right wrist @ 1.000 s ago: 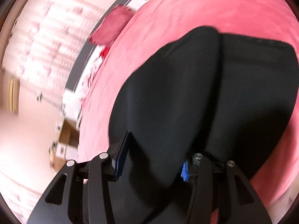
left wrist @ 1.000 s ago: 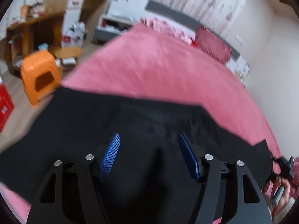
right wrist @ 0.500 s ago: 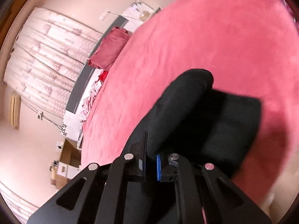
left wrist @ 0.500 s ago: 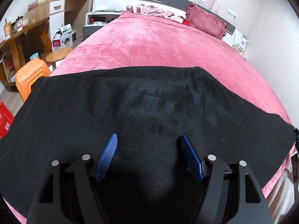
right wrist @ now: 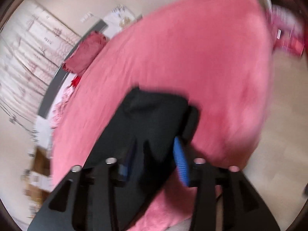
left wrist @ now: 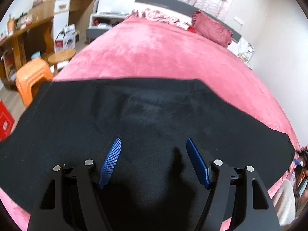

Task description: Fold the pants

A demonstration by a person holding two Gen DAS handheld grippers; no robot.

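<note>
The black pants lie spread flat across the near part of the pink bed. My left gripper is open just above the cloth, its blue pads apart and empty. In the right wrist view, which is blurred, one end of the pants lies on the bed near its edge. My right gripper is open with the cloth lying between its pads. The right gripper also shows small at the far right edge of the left wrist view.
An orange stool, a round wooden stool and a wooden desk stand left of the bed. A dark red pillow lies at the headboard. Bare floor lies right of the bed.
My right gripper was shut on the end of the pants half a second ago; now its pads stand apart and that end lies on the bed. My left gripper stayed open.
</note>
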